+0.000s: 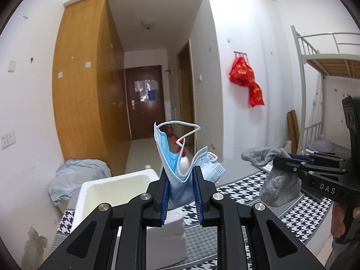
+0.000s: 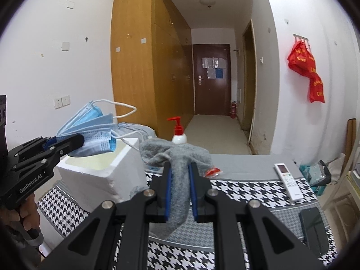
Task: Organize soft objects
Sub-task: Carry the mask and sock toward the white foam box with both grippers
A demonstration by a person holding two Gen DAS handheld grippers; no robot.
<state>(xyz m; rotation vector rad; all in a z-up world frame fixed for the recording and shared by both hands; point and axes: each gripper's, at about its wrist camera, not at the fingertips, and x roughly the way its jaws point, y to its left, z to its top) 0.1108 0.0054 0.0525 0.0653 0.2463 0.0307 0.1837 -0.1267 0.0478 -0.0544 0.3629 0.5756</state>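
My left gripper [image 1: 180,175] is shut on a blue face mask [image 1: 177,157] with white ear loops, held up above the white foam box [image 1: 108,189]. In the right wrist view the left gripper [image 2: 74,141] holds the mask [image 2: 94,132] over the box [image 2: 99,175]. My right gripper [image 2: 180,171] is shut on a grey sock [image 2: 177,157] that hangs down between the fingers above the houndstooth cloth [image 2: 247,191]. The right gripper [image 1: 283,159] and sock [image 1: 276,186] show at the right of the left wrist view. A folded white towel [image 1: 171,236] lies below the left gripper.
A pump bottle [image 2: 178,132] with a red top stands behind the sock. A white remote [image 2: 288,180], a dark phone [image 2: 315,229] and a small red item [image 2: 212,172] lie on the cloth. A pale blue cloth heap [image 1: 76,177] lies left of the box. A bunk bed [image 1: 326,63] stands right.
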